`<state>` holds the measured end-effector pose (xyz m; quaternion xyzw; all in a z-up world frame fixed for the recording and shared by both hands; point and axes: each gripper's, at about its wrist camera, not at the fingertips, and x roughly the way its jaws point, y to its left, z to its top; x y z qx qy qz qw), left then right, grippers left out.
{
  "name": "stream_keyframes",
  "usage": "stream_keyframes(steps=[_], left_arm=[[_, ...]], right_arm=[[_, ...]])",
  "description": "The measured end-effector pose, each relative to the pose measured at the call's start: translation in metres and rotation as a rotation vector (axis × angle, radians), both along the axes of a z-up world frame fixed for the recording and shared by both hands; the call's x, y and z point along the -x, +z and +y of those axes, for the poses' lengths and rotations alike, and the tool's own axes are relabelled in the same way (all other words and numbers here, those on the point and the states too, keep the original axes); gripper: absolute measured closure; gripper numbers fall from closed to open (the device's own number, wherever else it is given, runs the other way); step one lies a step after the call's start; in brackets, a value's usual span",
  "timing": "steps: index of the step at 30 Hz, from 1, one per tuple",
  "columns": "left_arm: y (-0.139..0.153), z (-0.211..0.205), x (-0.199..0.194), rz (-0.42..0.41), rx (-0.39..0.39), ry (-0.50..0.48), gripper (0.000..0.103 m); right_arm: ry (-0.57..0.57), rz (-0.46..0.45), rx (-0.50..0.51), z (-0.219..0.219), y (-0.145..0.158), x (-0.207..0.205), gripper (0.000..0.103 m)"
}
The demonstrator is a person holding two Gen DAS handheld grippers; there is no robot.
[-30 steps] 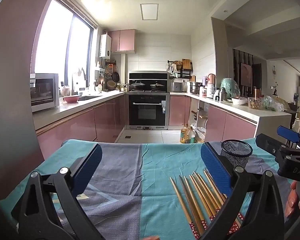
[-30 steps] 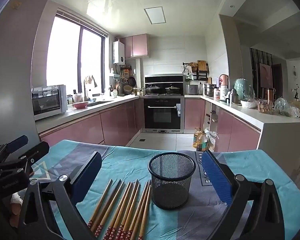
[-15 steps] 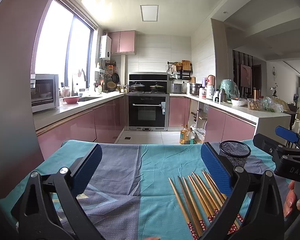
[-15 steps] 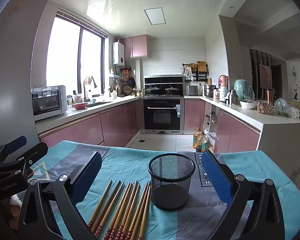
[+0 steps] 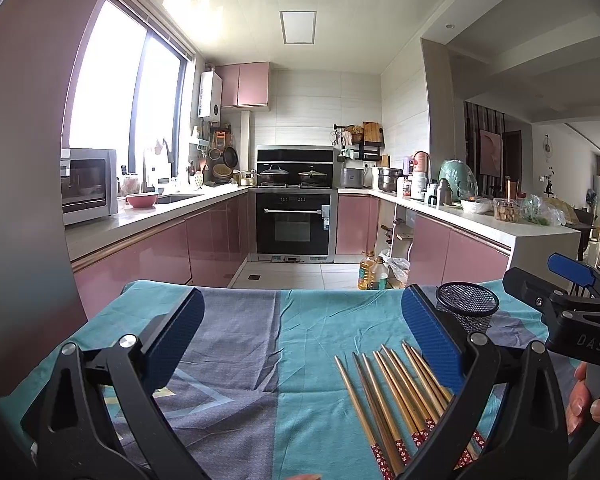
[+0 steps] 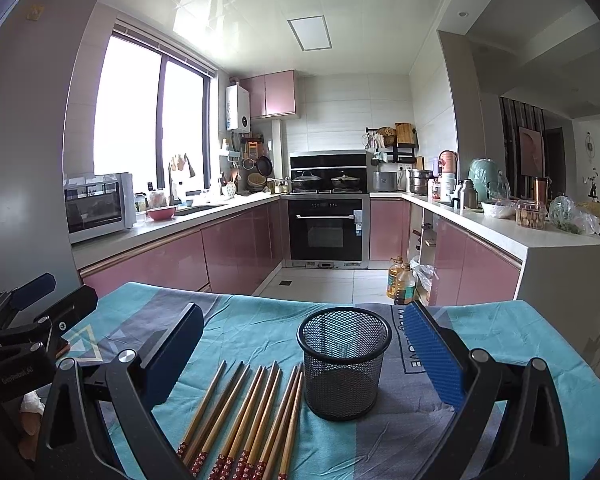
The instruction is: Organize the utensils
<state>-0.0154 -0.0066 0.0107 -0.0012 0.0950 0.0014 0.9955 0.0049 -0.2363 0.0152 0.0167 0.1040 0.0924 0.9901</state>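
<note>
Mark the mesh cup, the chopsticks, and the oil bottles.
mesh cup (image 6: 343,376), right wrist view, front wall.
chopsticks (image 6: 244,412), right wrist view, mid shafts.
oil bottles (image 6: 404,286), right wrist view, front bottle's body.

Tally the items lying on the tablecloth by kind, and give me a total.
Wooden chopsticks: 8 (they lie close together, so the count could be off by one)
Black mesh cup: 1
Total: 9
</note>
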Motion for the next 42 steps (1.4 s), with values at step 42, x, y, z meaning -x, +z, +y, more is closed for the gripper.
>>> stream_keyframes(steps=[42], left_arm=[[-0.0053,-0.0038,-0.0070,0.041,-0.002,-0.027,0.006]], right_arm=[[0.015,0.041,-0.010,-0.0048,-0.0053,-0.0051,0.006]])
